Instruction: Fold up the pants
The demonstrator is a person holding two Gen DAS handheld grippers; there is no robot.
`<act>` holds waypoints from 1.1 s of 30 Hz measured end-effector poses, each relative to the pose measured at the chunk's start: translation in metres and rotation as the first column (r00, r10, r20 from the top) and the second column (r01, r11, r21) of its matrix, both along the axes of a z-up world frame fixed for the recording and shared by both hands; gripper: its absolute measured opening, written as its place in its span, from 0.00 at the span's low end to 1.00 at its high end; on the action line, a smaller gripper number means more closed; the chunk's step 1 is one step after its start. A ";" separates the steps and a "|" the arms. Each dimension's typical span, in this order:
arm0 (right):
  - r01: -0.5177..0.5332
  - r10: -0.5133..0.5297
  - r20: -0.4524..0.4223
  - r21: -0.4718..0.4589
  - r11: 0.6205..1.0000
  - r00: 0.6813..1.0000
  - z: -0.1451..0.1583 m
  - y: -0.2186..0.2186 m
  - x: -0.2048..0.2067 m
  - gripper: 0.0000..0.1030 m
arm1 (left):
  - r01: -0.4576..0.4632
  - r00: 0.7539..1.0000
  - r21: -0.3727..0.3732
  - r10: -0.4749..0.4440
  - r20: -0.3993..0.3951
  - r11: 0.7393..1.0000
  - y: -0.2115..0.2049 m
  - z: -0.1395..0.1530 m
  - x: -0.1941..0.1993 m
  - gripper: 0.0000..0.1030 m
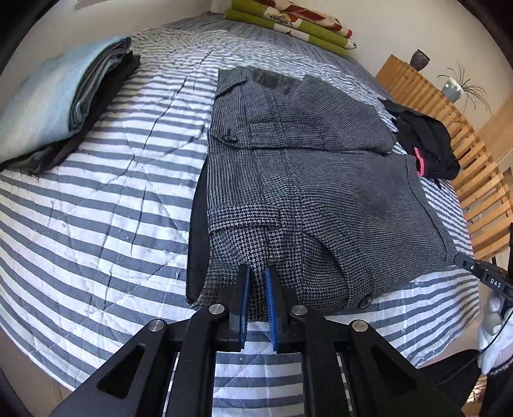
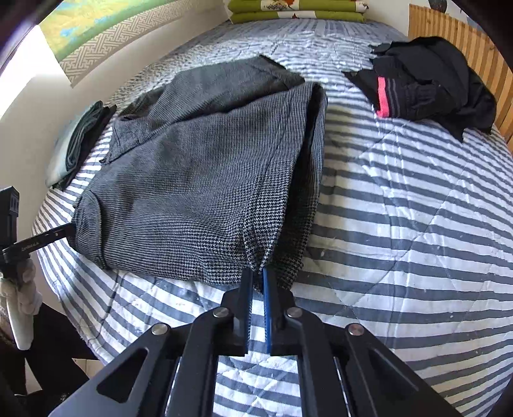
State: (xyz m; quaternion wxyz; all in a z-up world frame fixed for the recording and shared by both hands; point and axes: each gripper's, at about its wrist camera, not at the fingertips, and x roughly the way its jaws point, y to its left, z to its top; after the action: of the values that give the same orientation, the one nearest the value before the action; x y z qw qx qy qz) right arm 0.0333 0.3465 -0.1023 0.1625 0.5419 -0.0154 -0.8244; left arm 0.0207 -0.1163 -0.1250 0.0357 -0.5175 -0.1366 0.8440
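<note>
Grey houndstooth pants [image 1: 304, 179] lie folded on the blue-and-white striped quilt [image 1: 112, 208]. In the left wrist view my left gripper [image 1: 257, 276] is at the near left corner of the pants, its blue pads pressed onto a bunch of the cloth. In the right wrist view the pants [image 2: 198, 166] stretch away to the left, and my right gripper [image 2: 256, 274] is shut on their near right corner, where the fabric puckers between the pads. The left gripper [image 2: 61, 232] shows at the pants' far left corner. The right gripper [image 1: 471, 264] shows at the picture's right edge.
A folded pale blue and dark stack [image 1: 48, 102] lies at the far left. A crumpled black garment with a pink stripe [image 2: 426, 86] lies by the wooden slatted board [image 1: 449, 128]. Green patterned bedding [image 1: 288, 22] is stacked against the far wall. A gloved hand [image 1: 493, 327] holds the right gripper.
</note>
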 end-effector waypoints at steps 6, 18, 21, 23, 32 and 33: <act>-0.034 0.034 -0.083 0.001 0.999 0.996 0.054 0.012 0.045 0.02 | 0.096 0.994 -0.059 -0.098 -0.039 0.994 0.014 0.024 0.014 0.10; -0.075 0.075 0.052 -0.004 0.997 0.996 0.014 0.021 0.061 0.00 | 0.106 0.994 0.040 -0.107 0.014 0.994 -0.005 0.027 0.027 0.21; -0.145 0.143 0.082 0.023 0.989 0.986 0.023 0.021 0.065 0.04 | 0.073 0.997 0.095 -0.073 0.007 0.993 -0.024 0.039 0.021 0.45; -0.113 0.111 0.068 0.034 0.993 0.991 0.036 0.025 0.051 0.15 | 0.048 0.999 0.048 -0.047 -0.017 0.998 -0.031 0.051 0.004 0.46; -0.065 0.061 -0.079 -0.060 0.996 0.995 0.097 -0.014 -0.103 0.38 | -0.028 0.999 0.047 0.030 -0.035 0.998 -0.049 0.066 -0.139 0.62; -0.068 0.062 -0.087 -0.067 0.995 0.994 0.100 -0.022 -0.121 0.42 | -0.047 0.998 0.054 0.049 -0.032 0.997 -0.053 0.064 -0.155 0.63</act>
State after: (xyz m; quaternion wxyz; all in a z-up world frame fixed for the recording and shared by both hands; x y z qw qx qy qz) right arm -0.0878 0.3245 -0.0020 0.2088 0.5008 -0.0196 -0.8398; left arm -0.1340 -0.1690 -0.0608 0.0314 -0.4987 -0.1705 0.8492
